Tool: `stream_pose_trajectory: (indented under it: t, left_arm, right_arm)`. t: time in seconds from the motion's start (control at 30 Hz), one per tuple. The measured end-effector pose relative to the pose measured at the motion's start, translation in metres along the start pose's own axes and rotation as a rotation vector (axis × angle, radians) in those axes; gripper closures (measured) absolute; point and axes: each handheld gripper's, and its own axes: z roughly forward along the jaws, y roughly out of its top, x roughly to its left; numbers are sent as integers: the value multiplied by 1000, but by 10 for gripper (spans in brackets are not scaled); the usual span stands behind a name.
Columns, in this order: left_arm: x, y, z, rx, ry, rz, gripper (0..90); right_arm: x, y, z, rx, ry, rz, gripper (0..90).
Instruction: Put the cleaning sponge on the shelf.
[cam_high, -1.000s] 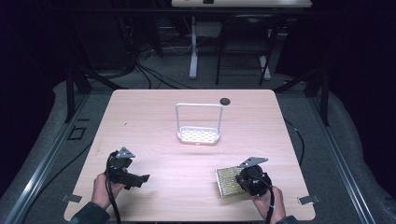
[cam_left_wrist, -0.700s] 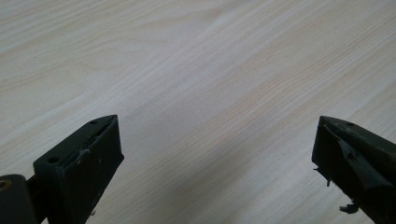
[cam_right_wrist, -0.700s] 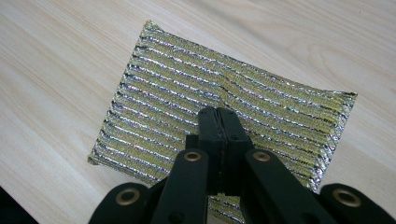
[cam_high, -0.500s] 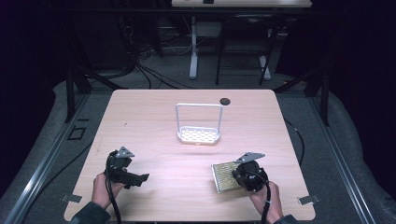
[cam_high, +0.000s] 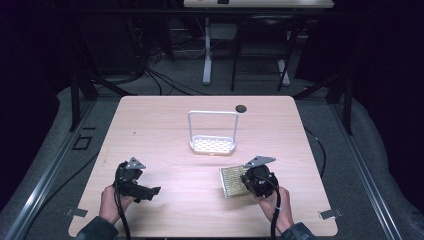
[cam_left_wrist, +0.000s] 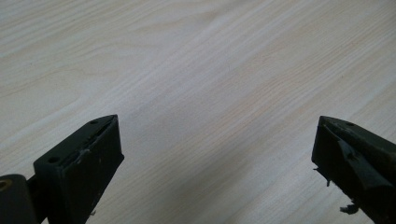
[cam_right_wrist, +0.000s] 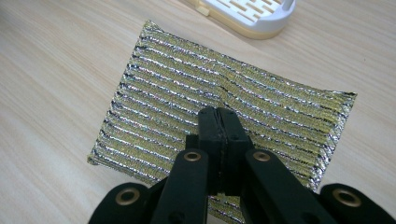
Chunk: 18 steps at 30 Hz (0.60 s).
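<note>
Sponge (cam_right_wrist: 224, 100) directly beneath closed right gripper (cam_right_wrist: 218, 114).

Light wood-grain table (cam_high: 160, 125) w/ small round black object (cam_high: 241, 108) nr far edge; black cables (cam_high: 165, 82) on grey floor (cam_high: 260, 87) beyond; white desk leg (cam_high: 207, 50) at back.

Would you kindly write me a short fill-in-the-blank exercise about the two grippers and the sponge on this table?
1. The right gripper has its jaws ____ over the glittery scouring sponge.
2. The left gripper has its jaws ____, with bare table between them.
3. In the high view, the white rack with the tall handle stands ____ the sponge, nearer the table's far edge.

Missing words: shut; open; beyond
</note>
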Motion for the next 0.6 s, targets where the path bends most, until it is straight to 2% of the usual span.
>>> stream_pose_trajectory:
  t: [0.17, 0.37, 0.6]
  left_arm:
    - [-1, 0, 0, -3, -3, 0, 16]
    - [1, 0, -1, -4, -6, -3, 16]
    - [1, 0, -1, -1, -10, -1, 16]
  right_arm:
    - [3, 8, 6, -21, -7, 8, 900]
    - [9, 16, 16, -16, -3, 8, 900]
    - [10, 26, 23, -40, 1, 14, 900]
